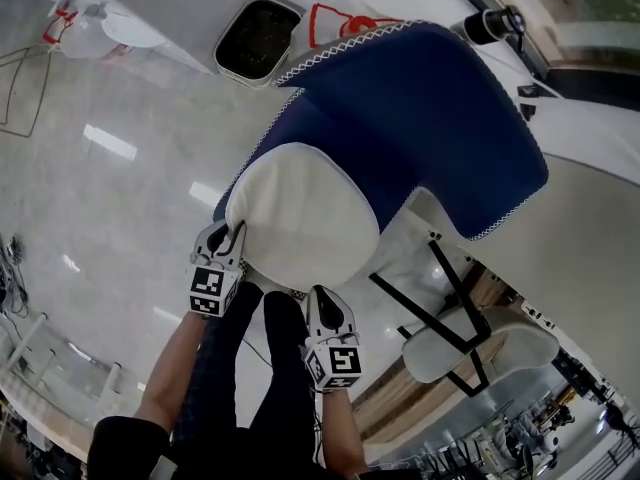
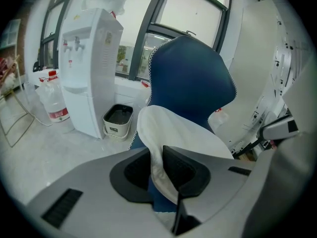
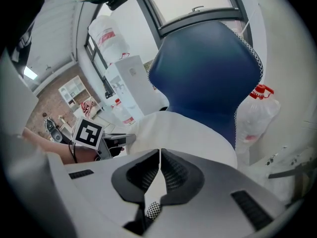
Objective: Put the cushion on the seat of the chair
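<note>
A blue chair (image 1: 420, 118) with white edge stitching stands before me, its seat under a white round cushion (image 1: 300, 213). The cushion lies over the seat, and both grippers hold its near edge. My left gripper (image 1: 232, 236) is at the cushion's left rim. In the left gripper view a thick fold of the cushion (image 2: 173, 133) fills the gap between the jaws of that gripper (image 2: 157, 155). My right gripper (image 1: 325, 296) holds the near rim. In its own view the jaws of the right gripper (image 3: 159, 155) are pressed together on a thin strip of the cushion (image 3: 188, 133).
A black bin (image 1: 258, 38) stands on the floor behind the chair, beside a white water dispenser (image 2: 86, 68) and a water bottle (image 2: 55, 103). A second white chair with a black frame (image 1: 470, 338) is at the right. My legs (image 1: 250, 378) are below the seat.
</note>
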Demonstrator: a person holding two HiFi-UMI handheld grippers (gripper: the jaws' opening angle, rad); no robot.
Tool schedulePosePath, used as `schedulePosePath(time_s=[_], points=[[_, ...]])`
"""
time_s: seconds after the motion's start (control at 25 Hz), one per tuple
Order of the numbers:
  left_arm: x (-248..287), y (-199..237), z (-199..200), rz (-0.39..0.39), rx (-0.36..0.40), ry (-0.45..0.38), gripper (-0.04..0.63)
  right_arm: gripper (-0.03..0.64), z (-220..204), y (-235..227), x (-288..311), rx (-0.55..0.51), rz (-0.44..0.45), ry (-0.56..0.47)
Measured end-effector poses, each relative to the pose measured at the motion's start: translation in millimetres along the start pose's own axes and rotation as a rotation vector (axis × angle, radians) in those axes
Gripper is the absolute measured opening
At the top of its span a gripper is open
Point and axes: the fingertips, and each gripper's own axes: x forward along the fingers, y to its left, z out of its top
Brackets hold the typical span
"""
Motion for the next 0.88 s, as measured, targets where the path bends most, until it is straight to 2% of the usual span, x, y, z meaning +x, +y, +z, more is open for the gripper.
schedulePosePath(time_s=[0.44, 0.68, 0.88], points=[[24.6, 19.2, -22.6, -0.012, -0.053, 0.031, 0.079, 0.034, -8.3, -3.2, 15.6, 0.009, -0.009, 0.029], [29.9, 22.4, -25.5, -0.011, -0.059, 0.023, 0.080, 0.034, -6.6, -2.1, 14.1, 0.006, -0.007, 0.039], [27.5, 25.9, -29.5, -0.047, -0.093, -0.005, 0.091, 0.034, -11.5, -0.1, 13.8, 0.001, -0.013, 0.038]])
